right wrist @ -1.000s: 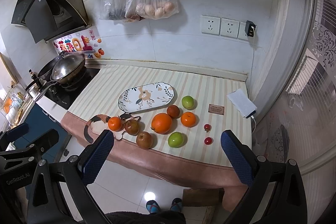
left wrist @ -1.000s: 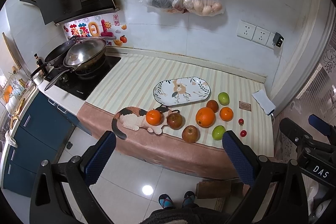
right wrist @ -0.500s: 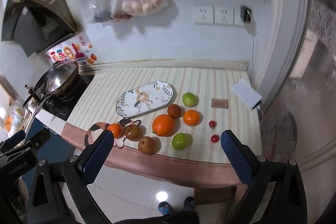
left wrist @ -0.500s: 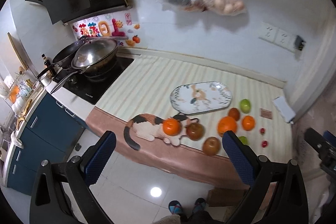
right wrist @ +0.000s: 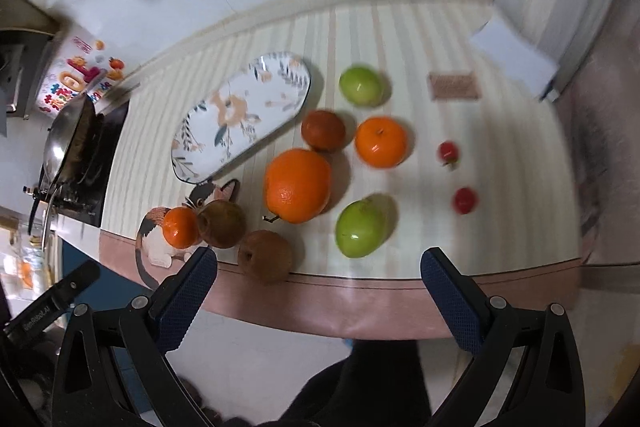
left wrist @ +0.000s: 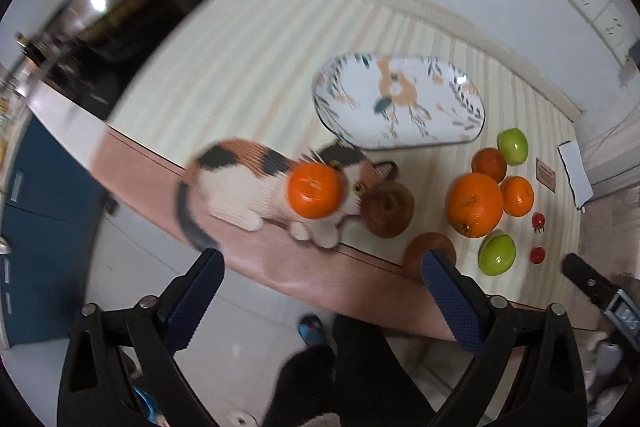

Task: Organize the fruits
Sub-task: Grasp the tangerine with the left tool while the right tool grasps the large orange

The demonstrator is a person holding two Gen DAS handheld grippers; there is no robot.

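- Both grippers are closing in on the counter (right wrist: pixel 400 31): a second ago the whole kitchen was in view, and now the fruit is filling the middle of both views, so the reach for a first piece is probably starting.
- The left gripper (left wrist: pixel 320 291) is hanging wide open and empty at the bottom of its frame, in front of the counter's front edge, nearest the small orange (left wrist: pixel 316 191) and a brown pear (left wrist: pixel 389 203) at centre.
- The right gripper (right wrist: pixel 318 289) is likewise spread wide and carrying nothing, with a second brown pear (right wrist: pixel 265 256) and a green apple (right wrist: pixel 361 227) lying just above its fingers.
- The patterned plate (right wrist: pixel 240 115) is sitting bare at centre left of the right view, apparently the target, with no fruit on it yet.
- The large orange (right wrist: pixel 298 185) is crowding the middle, with a dark red fruit (right wrist: pixel 323 130) close above it, possibly touching it, so neighbours may be rolling if nudged.
- The cat-shaped mat (left wrist: pixel 256 187) is lying under the small orange.
- Two tiny red fruits (right wrist: pixel 456 177), blurred here, are lying well apart at right.
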